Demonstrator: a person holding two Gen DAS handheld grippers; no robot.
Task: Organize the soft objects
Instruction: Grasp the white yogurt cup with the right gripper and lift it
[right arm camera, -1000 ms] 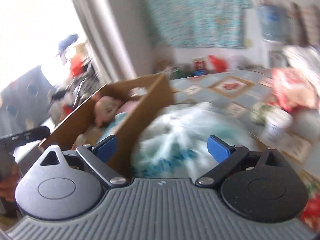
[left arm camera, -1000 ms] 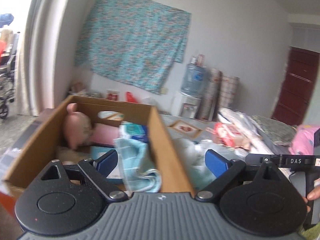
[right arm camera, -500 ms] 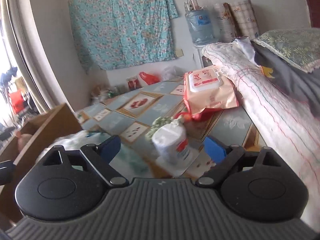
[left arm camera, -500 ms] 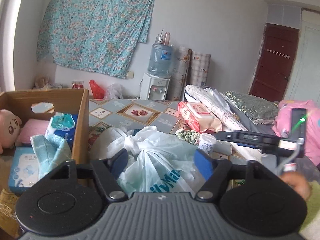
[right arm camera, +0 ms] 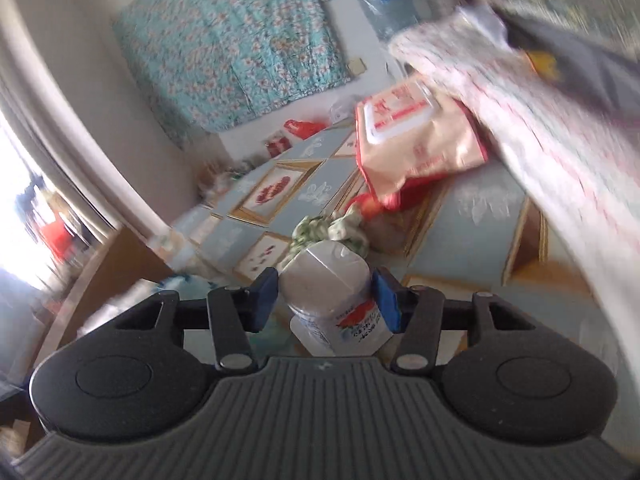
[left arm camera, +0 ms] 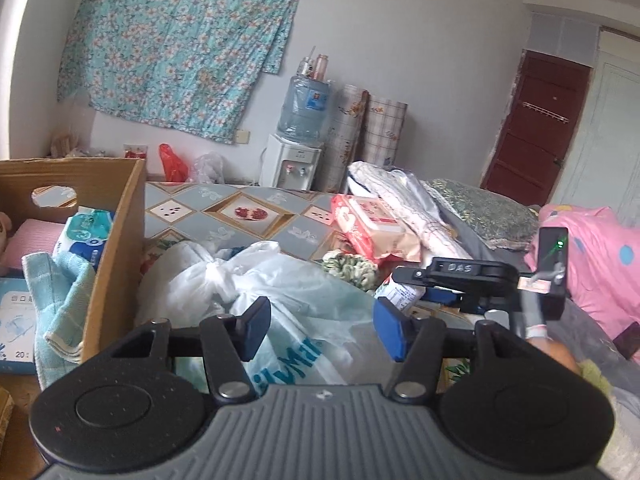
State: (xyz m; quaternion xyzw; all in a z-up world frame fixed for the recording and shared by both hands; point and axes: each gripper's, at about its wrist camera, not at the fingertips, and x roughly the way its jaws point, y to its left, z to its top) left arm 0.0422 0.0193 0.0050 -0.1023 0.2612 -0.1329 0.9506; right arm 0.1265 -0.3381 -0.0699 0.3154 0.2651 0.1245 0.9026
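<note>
My left gripper (left arm camera: pixel 322 326) is open and empty, just above a white plastic bag (left arm camera: pixel 272 292) lying beside the cardboard box (left arm camera: pixel 116 240). The box holds a blue towel (left arm camera: pixel 60 300), tissue packs and a pink cloth. My right gripper (right arm camera: pixel 326 300) has its pads on both sides of a white wrapped tissue roll (right arm camera: pixel 332 300) that lies on the patterned mat; the view is blurred. The right gripper also shows in the left wrist view (left arm camera: pixel 472 276), by the roll (left arm camera: pixel 400 290). A green scrunchie (right arm camera: pixel 328 230) lies just beyond the roll.
A red and peach wet-wipes pack (left arm camera: pixel 372 224) lies behind the scrunchie. Folded bedding (left arm camera: pixel 404 200) and a pink pillow (left arm camera: pixel 600 264) sit to the right. A water dispenser (left arm camera: pixel 296 148) and rolled mats stand by the far wall.
My right gripper swung away from the box and bag, moved in on the tissue roll and narrowed around it. My left gripper moved from over the box to over the plastic bag.
</note>
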